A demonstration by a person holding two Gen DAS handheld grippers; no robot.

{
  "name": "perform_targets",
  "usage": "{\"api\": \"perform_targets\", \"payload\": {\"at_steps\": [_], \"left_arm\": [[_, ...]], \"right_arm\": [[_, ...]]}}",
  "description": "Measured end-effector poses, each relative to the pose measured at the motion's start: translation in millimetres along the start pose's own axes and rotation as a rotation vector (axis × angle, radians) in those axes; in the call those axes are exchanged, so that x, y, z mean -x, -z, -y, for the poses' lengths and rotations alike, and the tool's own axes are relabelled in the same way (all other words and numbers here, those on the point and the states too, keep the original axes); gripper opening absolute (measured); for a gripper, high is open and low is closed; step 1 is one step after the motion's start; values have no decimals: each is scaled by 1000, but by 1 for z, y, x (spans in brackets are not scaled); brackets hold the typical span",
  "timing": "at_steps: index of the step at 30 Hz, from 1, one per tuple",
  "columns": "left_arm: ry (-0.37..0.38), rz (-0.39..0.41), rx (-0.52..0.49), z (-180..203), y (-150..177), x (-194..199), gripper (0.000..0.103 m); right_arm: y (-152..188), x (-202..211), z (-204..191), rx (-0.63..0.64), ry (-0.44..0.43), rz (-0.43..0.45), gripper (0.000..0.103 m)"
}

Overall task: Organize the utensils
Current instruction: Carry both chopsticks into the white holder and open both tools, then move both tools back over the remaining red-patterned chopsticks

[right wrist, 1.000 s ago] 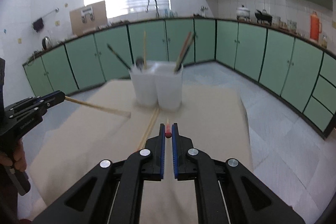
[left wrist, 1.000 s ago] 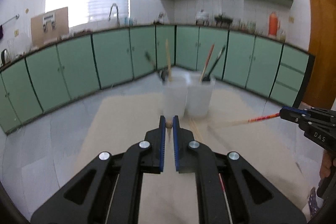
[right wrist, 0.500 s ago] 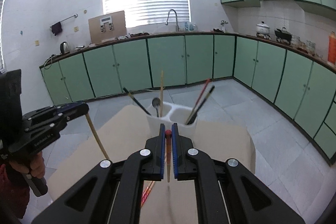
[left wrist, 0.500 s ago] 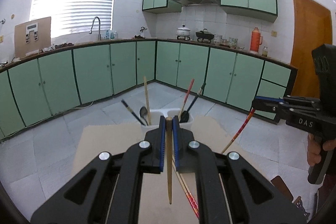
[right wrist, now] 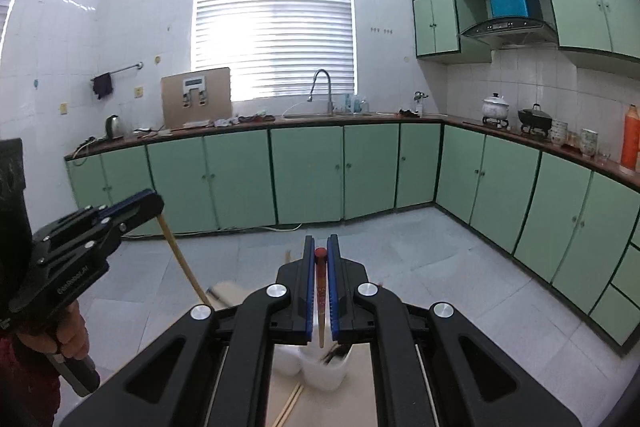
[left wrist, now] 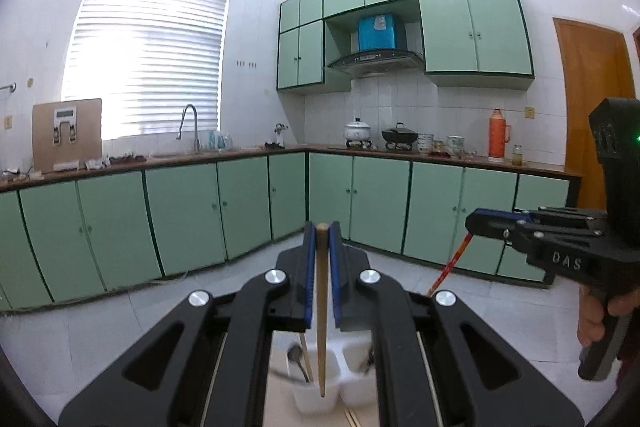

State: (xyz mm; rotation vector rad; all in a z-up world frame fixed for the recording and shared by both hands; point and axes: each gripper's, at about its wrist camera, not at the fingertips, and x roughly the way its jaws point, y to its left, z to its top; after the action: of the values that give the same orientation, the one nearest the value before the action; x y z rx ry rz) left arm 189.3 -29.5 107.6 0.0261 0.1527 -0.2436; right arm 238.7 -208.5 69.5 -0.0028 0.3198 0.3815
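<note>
My left gripper (left wrist: pixel 321 233) is shut on a plain wooden chopstick (left wrist: pixel 321 319) that hangs down with its tip over the left white cup (left wrist: pixel 316 395), which holds a spoon (left wrist: pixel 298 361). My right gripper (right wrist: pixel 321 245) is shut on a red-topped chopstick (right wrist: pixel 321 303) hanging over the right white cup (right wrist: pixel 324 371). Each gripper shows in the other view: the right gripper (left wrist: pixel 476 225) at the right, the left gripper (right wrist: pixel 154 203) at the left. The cups sit low between the gripper arms, partly hidden.
Loose chopsticks (right wrist: pixel 290 403) lie on the beige table (right wrist: pixel 280 399) in front of the cups. Green cabinets (left wrist: pixel 180 219) and a counter with a sink (right wrist: pixel 320 95) ring the room behind.
Both grippers have risen and tilted up, swinging the chopsticks from near level to hanging down over the cups. The cups have dropped to the bottom of both views.
</note>
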Motion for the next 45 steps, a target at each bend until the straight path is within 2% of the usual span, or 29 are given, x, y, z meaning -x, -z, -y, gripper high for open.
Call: {"api": "perform_targets", "payload": {"at_steps": [7, 12, 19, 24, 26, 28, 30, 32, 33, 34, 35, 40, 45], "left_arm": [[-25, -30, 3, 2, 24, -69, 6], [-34, -109, 16, -5, 56, -105, 6], [-35, -209, 23, -23, 93, -127, 7], [-30, -248, 31, -32, 109, -126, 9], [-31, -254, 37, -36, 112, -122, 14], [-38, -252, 45, -39, 115, -116, 30], [-43, -245, 53, -42, 115, -109, 35], [-48, -234, 64, -46, 114, -100, 41], [-52, -230, 68, -46, 113, -96, 50], [-61, -223, 74, -48, 113, -89, 58], [-65, -218, 78, -48, 113, -84, 60], [-82, -210, 69, -41, 120, -51, 78], [-93, -236, 60, -33, 137, -20, 86]], "right_arm": [[20, -65, 9, 6, 38, -84, 6], [50, -90, 10, -3, 22, -140, 6], [77, -106, 14, -31, 18, -192, 6], [89, -105, 14, -27, 34, -204, 7], [92, -101, 15, -31, 43, -203, 9], [93, -98, 17, -31, 56, -201, 11], [94, -93, 19, -35, 70, -194, 13], [93, -88, 22, -43, 76, -184, 23], [94, -83, 23, -48, 86, -173, 27], [95, -79, 24, -50, 97, -163, 38], [96, -74, 24, -53, 109, -151, 49], [115, -48, 23, -76, 128, -117, 68], [149, -27, 13, -101, 157, -118, 86]]}}
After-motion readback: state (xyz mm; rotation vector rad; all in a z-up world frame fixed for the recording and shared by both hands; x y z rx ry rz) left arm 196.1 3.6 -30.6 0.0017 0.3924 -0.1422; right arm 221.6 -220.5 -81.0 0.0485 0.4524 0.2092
